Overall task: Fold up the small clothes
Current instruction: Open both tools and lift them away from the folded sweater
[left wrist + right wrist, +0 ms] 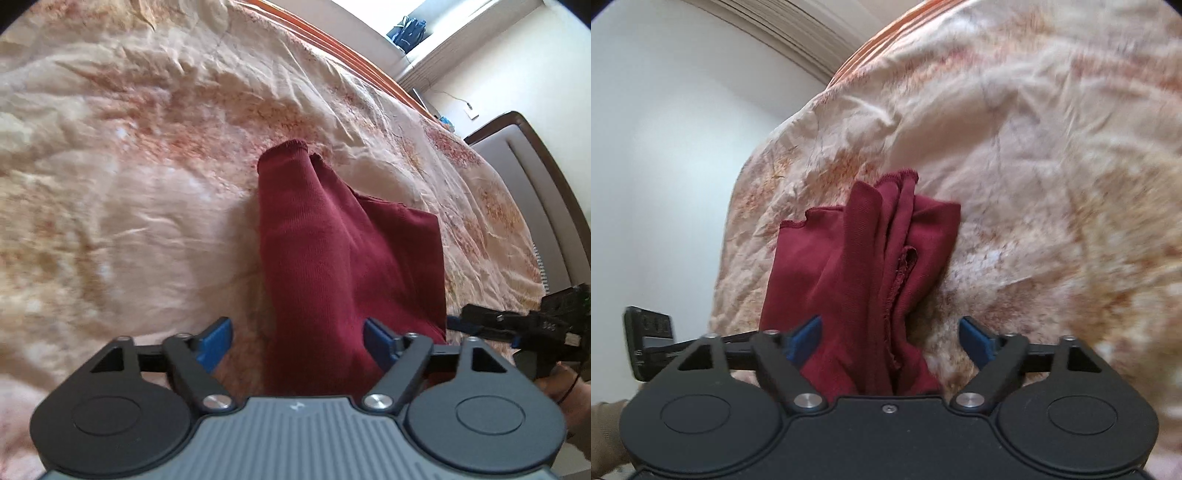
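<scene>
In the left wrist view the left gripper (297, 341) sits at the bottom centre of the frame with its blue fingers (216, 341) spread wide apart, released, and the dark red garment (332, 258) running up between them from the lower edge; whether the cloth touches either pad cannot be told. The garment rises through the middle of the frame as a bunched, ribbed column with a hemmed end at its top, and a flatter layer spreads to the right of it. It lies on a crumpled cream and orange bedspread (129, 166) that fills the left and upper frame. At the right edge the right gripper (517, 323) shows from the side, just beside the garment's lower right edge. A grey headboard (535, 177) stands at the far right. In the right wrist view the right gripper (890, 338) likewise has its fingers (975, 338) parted, with the garment (864, 266) folded in loose pleats passing between them nearer the left pad, a raw seam showing at centre. The bedspread (1034, 147) fills the right, a white wall (665, 147) the left.
</scene>
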### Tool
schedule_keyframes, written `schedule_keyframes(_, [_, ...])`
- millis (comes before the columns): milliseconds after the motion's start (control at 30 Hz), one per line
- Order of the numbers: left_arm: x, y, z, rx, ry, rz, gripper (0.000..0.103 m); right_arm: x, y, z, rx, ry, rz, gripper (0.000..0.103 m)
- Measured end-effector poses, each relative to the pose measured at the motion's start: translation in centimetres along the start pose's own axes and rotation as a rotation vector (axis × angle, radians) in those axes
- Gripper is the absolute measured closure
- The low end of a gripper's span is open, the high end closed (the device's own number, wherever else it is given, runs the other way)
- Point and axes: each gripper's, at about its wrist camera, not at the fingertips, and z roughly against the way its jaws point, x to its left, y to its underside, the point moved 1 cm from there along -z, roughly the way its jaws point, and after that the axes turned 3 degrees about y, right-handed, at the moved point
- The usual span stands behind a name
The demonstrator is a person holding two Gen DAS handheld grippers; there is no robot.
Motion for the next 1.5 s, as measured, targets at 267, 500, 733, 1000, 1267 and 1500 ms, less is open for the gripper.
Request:
schedule_keyframes(267, [-3.4, 0.6, 4.4, 0.024, -0.002, -0.04, 0.001, 7.9, 1.8, 4.2, -0.075, 0.146, 0.055, 0.005])
schedule_keyframes(500, [-6.5, 0.6, 8.2, 0.038, 0.008, -0.077, 0.001, 15.2, 4.1, 10.2, -0.173, 0.209, 0.111, 0.001])
schedule_keyframes(733, [-9.5, 2.8, 12.9, -0.019, 0.004, -0.118, 0.0, 18.4, 6.7, 14.8, -0.196, 0.211, 0.156, 0.001])
schedule_keyframes(1000, [-13.1, 6.5, 16.3, -0.116, -0.199, -0.155, 0.0, 18.9, 9.3, 17.3, -0.187, 0.186, 0.214, 0.001])
schedule_keyframes(1267, [-15.7, 10.1, 17.2, -0.122, -0.23, -0.138, 0.0, 18.3, 11.9, 19.5, -0.175, 0.182, 0.239, 0.001])
schedule_keyframes(1500, [-16.8, 12.6, 17.3, -0.11, -0.272, -0.134, 0.0, 18.6, 13.5, 19.9, -0.144, 0.191, 0.254, 0.001])
